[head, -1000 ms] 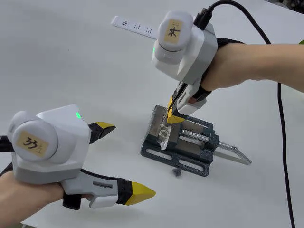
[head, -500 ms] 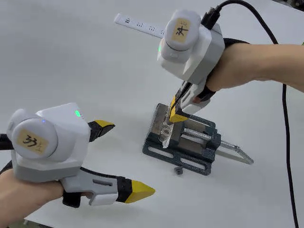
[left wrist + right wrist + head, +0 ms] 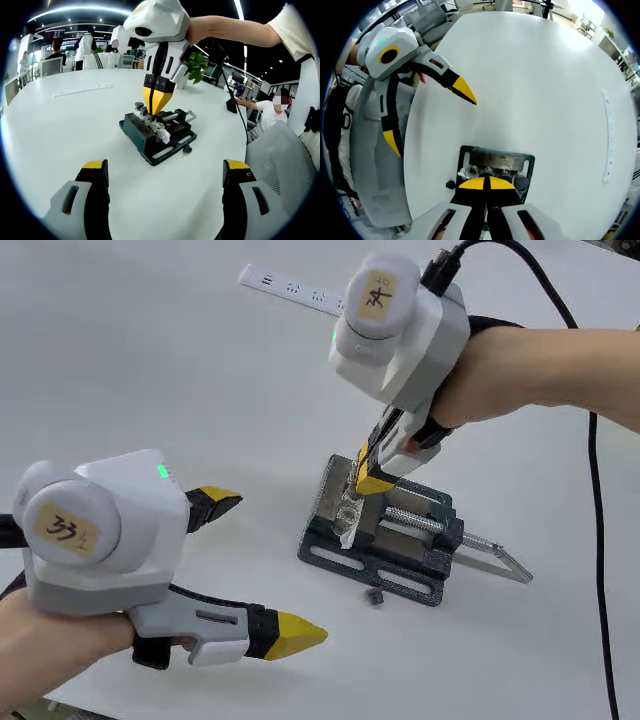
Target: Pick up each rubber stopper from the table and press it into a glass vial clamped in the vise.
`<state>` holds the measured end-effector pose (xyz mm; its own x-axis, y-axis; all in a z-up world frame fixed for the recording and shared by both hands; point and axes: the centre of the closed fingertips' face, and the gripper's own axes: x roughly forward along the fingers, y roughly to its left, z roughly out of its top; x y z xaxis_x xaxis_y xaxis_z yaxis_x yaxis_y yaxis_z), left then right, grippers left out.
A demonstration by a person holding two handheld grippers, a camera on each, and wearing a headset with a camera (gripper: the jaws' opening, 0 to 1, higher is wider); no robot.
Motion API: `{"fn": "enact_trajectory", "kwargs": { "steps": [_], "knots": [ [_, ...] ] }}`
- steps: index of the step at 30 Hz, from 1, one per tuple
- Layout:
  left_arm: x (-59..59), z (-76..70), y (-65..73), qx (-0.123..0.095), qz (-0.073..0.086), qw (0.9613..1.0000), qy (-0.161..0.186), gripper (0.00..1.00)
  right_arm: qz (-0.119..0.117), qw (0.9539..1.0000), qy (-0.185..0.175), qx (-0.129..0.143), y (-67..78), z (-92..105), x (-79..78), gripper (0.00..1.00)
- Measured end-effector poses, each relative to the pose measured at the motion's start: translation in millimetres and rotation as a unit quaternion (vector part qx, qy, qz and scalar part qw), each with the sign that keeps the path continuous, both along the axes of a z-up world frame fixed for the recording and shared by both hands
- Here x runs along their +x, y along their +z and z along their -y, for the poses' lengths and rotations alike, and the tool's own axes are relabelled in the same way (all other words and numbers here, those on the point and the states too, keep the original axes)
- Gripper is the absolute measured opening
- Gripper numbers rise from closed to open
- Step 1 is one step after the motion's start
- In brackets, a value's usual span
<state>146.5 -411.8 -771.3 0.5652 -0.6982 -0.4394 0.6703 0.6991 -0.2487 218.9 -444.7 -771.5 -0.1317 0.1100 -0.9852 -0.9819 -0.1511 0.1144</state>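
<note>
White table [image 3: 150, 360]: right gripper [image 3: 372, 483] pinched, still over vise [image 3: 410, 555]; left gripper [image 3: 270, 568] wide, unmoved.

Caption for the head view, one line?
Right gripper, jaws shut, tips above the vials clamped in the vise; left gripper open nearby.

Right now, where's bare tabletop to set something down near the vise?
Bare table between the power strip and the vise, and from the vise across to the left gripper. Crowded: the vise itself, right gripper over it, small dark piece at its front edge, cable beyond.
</note>
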Motion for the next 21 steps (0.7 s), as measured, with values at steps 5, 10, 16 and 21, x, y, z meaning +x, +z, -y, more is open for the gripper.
{"fn": "enact_trajectory", "kwargs": {
  "steps": [5, 10, 16, 21],
  "knots": [
    [0.7, -1.5, -0.1, -0.001, 0.000, 1.0000, 0.002, 0.94, 0.012, 0.9997, 0.012, -0.017, -1.5, -0.8, 1.0, 0.00],
    [1.0, -2.6, 0.4, -0.001, 0.000, 1.0000, 0.004, 0.94, 0.012, 0.9996, 0.018, -0.020, -1.3, -0.4, 2.2, 0.00],
    [2.0, -1.0, 2.4, 0.000, 0.001, 1.0000, 0.005, 0.94, 0.013, 0.9998, 0.009, -0.011, -0.6, -1.2, 4.0, 0.00],
    [2.0, 1.5, 4.3, -0.001, 0.003, 1.0000, 0.002, 0.94, 0.007, 1.0000, -0.004, 0.003, -0.7, -0.6, 3.6, 0.00]
  ]
}}
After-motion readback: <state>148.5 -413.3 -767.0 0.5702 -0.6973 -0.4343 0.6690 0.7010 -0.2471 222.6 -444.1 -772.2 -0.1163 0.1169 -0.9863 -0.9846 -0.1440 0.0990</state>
